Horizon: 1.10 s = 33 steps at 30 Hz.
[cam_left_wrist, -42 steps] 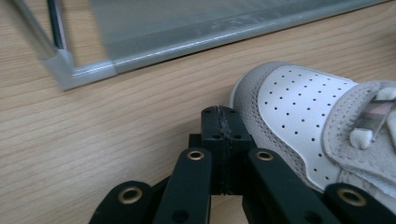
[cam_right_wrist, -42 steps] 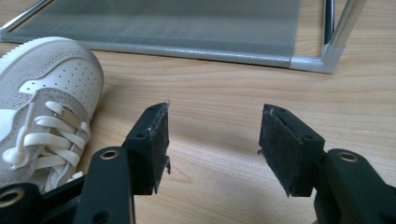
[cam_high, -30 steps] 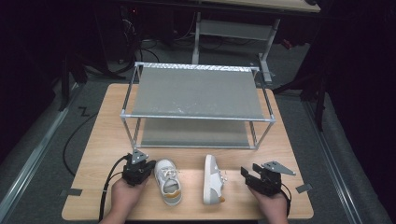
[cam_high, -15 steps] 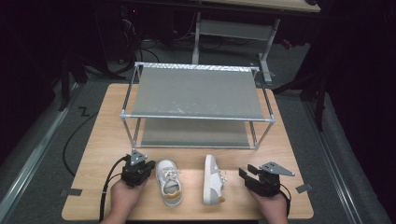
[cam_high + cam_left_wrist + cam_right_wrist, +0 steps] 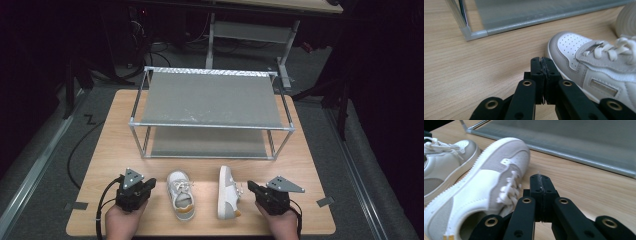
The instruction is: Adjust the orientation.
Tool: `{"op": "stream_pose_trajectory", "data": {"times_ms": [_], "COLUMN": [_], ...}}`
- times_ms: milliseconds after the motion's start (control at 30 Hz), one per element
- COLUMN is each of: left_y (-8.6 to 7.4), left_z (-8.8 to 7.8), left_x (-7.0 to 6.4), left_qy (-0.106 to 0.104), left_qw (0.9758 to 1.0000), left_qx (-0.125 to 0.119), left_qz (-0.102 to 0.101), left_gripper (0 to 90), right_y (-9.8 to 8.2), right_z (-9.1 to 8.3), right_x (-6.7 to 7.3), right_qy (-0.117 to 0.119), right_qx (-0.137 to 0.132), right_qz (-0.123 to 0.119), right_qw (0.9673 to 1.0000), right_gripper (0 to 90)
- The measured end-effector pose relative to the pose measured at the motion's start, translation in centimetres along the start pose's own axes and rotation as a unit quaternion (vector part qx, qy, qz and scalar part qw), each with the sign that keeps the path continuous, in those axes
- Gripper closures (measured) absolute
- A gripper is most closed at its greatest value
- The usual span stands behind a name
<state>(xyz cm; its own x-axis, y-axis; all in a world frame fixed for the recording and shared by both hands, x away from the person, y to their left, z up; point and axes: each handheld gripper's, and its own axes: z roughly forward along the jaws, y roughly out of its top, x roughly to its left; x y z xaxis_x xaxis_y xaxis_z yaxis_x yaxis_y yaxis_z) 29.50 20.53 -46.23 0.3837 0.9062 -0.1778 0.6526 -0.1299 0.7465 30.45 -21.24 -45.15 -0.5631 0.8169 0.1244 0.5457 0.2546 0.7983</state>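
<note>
The right gripper [image 5: 541,180] has just been closing its jaws, and now they are pressed together with nothing between them. The right shoe [image 5: 481,187] lies on its side just beside the right fingers [image 5: 550,188], on the side toward the other shoe; its laces come near the fingers, but whether they touch cannot be told. The left gripper [image 5: 543,62] is also clenched and empty. The left shoe [image 5: 589,62] stands upright, and its toe is just beside the left fingers [image 5: 536,67], on the side toward the other shoe.

From above, both shoes sit on the table [image 5: 105,165] between the two grippers, and the rack [image 5: 210,100] stands well beyond the fingertips, with both shelves free. Compared with one second ago, the shoes are at the same places.

The closing on the right side caught nothing, so no shoe is grasped yet. Probably the work is to put the shoes on the rack, and it seems at its very beginning: a gripper must open again before it can take a shoe.
</note>
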Motion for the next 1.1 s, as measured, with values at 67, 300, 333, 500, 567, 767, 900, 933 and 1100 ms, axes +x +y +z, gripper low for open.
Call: {"op": "stream_pose_trajectory", "data": {"times_ms": [67,300,333,500,567,767,900,933,1100], "left_y": [0.1,0.0,0.0,-0.7,-0.7,-1.3,-1.2,-1.1,-0.8], "left_z": [0.2,1.0,1.0,1.5,1.6,2.8,3.1,3.3,3.9], "left_x": [0.4,0.4,0.4,-0.5,-0.7,-2.4,-3.1,-3.3,-3.9], "left_qy": [0.011,-0.007,-0.007,-0.008,-0.008,-0.028,-0.031,-0.035,-0.038], "left_qw": [0.9999,0.9997,0.9997,0.999,0.9987,0.9959,0.9957,0.996,0.9962], "left_qx": [-0.005,0.007,0.007,0.028,0.034,0.066,0.063,0.06,0.057], "left_qz": [0.011,0.02,0.02,0.035,0.037,0.055,0.06,0.057,0.053], "left_gripper": [88.1,87.4,87.3,87.3,87.2,88.5,89.6,89.6,89.6], "right_y": [0.2,0.8,0.8,1.5,1.4,0.6,0.2,0.2,0.2], "right_z": [0.7,2.3,2.3,1.7,1.7,1.9,1.6,1.6,1.3], "right_x": [0.9,3.9,3.9,4.3,4.0,2.3,1.5,1.5,1.5], "right_qy": [0.005,0.039,0.039,0.039,0.036,0.013,0.005,0.005,0.0], "right_qx": [0.007,-0.004,-0.004,-0.028,-0.028,-0.006,0.001,0.001,0.001], "right_qz": [-0.013,-0.049,-0.049,-0.058,-0.051,-0.044,-0.033,-0.033,-0.033], "right_qw": [0.9999,0.998,0.998,0.9972,0.9977,0.9989,0.9994,0.9995,0.9995], "right_gripper": [90.0,89.9,89.9,89.9,89.9,89.7,89.6,89.5,89.5]}}
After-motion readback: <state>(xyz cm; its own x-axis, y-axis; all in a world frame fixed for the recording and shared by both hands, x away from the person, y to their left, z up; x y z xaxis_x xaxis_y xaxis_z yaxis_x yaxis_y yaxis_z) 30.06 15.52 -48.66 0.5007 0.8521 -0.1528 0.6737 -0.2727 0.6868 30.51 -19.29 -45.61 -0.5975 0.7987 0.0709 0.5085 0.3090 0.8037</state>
